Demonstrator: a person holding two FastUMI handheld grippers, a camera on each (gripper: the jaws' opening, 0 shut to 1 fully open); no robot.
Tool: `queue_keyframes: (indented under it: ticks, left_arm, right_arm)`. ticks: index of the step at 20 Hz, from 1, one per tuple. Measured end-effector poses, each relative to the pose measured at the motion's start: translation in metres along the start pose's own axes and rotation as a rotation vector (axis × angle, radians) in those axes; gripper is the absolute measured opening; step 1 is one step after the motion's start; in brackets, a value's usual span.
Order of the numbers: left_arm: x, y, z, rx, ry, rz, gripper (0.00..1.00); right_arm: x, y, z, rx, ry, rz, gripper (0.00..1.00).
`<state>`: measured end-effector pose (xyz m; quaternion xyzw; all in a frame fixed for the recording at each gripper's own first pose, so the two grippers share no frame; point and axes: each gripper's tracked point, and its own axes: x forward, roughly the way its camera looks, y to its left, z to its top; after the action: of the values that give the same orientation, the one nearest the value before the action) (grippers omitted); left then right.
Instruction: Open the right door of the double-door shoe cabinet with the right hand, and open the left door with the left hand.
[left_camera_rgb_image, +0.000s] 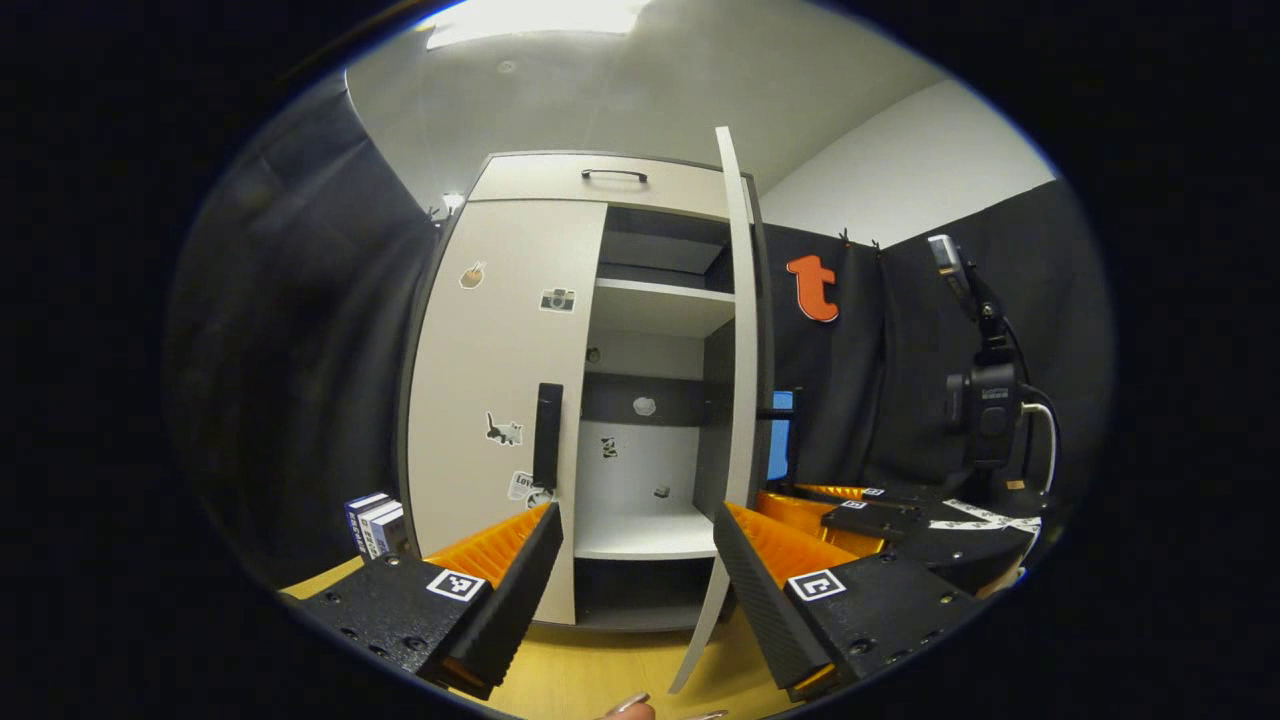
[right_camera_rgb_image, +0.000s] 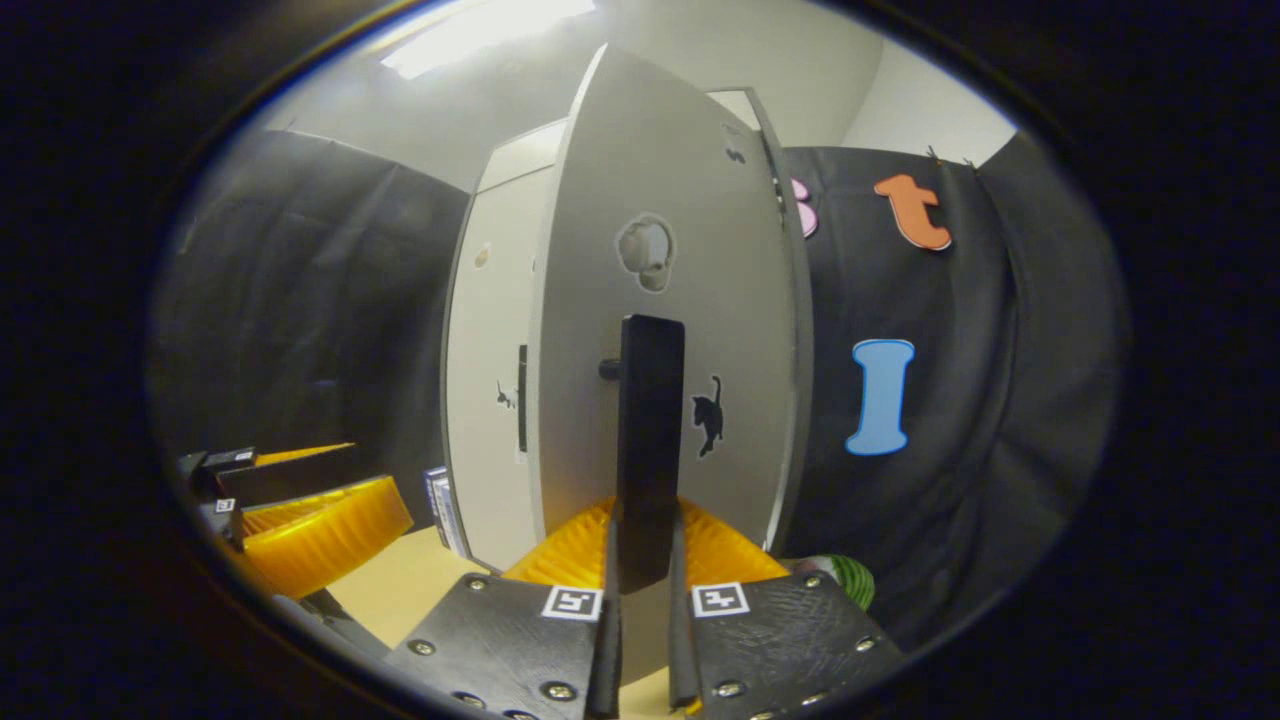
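Observation:
The light-coloured shoe cabinet (left_camera_rgb_image: 530, 180) stands ahead on a yellow surface. Its left door (left_camera_rgb_image: 500, 380) is closed and carries stickers and a black vertical handle (left_camera_rgb_image: 547, 435). My left gripper (left_camera_rgb_image: 640, 560) is open a short way in front of that handle, with nothing between its fingers. The right door (left_camera_rgb_image: 742, 400) is swung out and seen edge-on, with the shelves (left_camera_rgb_image: 640, 535) behind it showing. In the right gripper view the right door (right_camera_rgb_image: 650, 200) faces me, and my right gripper (right_camera_rgb_image: 648, 525) is shut on its black handle (right_camera_rgb_image: 650, 420). The left gripper (right_camera_rgb_image: 300, 510) sits low at the left.
Small upright boxes (left_camera_rgb_image: 378, 522) stand left of the cabinet's foot. A camera on a stand (left_camera_rgb_image: 985, 400) rises at the right before the black cloth. A green striped ball (right_camera_rgb_image: 845, 580) lies by the open door's base. The yellow surface (left_camera_rgb_image: 600, 670) runs up to the cabinet.

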<state>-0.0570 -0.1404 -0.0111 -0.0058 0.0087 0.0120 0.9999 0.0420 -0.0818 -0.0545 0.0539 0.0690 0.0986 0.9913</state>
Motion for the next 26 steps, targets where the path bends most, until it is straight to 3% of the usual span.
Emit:
queue_keyframes:
  ticks: [5, 11, 15, 16, 17, 18, 26]
  left_arm:
    - [0.004, -0.021, -0.004, -0.03, 0.01, -0.034, 0.94]
    - [0.013, -0.034, -0.009, -0.037, 0.018, -0.056, 0.94]
    - [0.019, -0.039, -0.009, -0.039, 0.017, -0.06, 0.94]
    - [0.02, -0.04, -0.011, -0.042, 0.021, -0.06, 0.94]
    - [0.021, -0.042, -0.013, -0.048, 0.026, -0.062, 0.94]
    - [0.023, -0.046, -0.014, -0.055, 0.03, -0.067, 0.94]
    - [0.025, -0.046, -0.018, -0.054, 0.036, -0.054, 0.94]
  right_arm:
    - [-0.013, -0.032, -0.001, -0.067, 0.018, -0.085, 0.18]
    - [-0.02, -0.056, 0.001, -0.058, 0.026, -0.123, 0.16]
    - [-0.028, -0.09, 0.002, -0.101, 0.026, -0.22, 0.15]
    - [-0.029, -0.093, 0.002, -0.08, 0.02, -0.205, 0.09]
    - [-0.028, -0.087, 0.0, -0.046, 0.022, -0.184, 0.21]
    - [-0.027, -0.087, 0.001, -0.032, 0.022, -0.174, 0.1]
    - [-0.033, -0.088, 0.001, -0.087, 0.016, -0.179, 0.09]
